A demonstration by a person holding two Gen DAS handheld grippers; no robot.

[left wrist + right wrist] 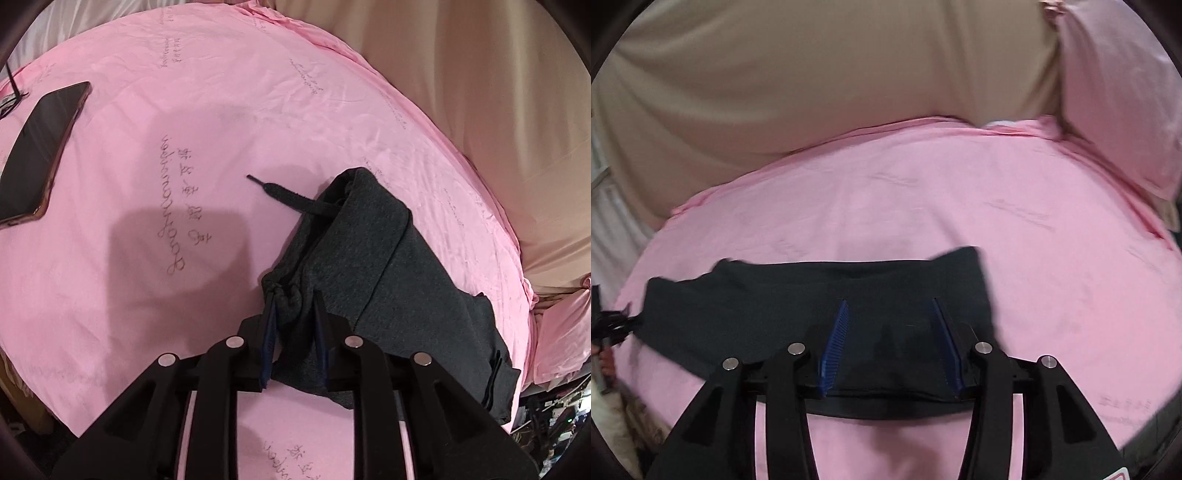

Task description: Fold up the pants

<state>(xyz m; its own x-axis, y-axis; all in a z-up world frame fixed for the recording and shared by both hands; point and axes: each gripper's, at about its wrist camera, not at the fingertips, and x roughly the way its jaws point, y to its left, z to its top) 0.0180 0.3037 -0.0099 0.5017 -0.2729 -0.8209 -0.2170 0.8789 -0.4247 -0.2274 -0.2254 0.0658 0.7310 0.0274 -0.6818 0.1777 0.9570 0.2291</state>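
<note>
On the pink bedsheet (184,92), the left gripper (293,306) is pinching the waistband of the dark grey pants (388,280) while the right gripper (888,325) is hovering open above them, apparently mid-fold, with a fresh grasp likely needed next.

Left gripper (293,295), angled downward, pinches a bunched fold of cloth between narrowly set jaws; right gripper (888,301), jaws parted wide, hangs tilted downward, clamping nothing.
</note>
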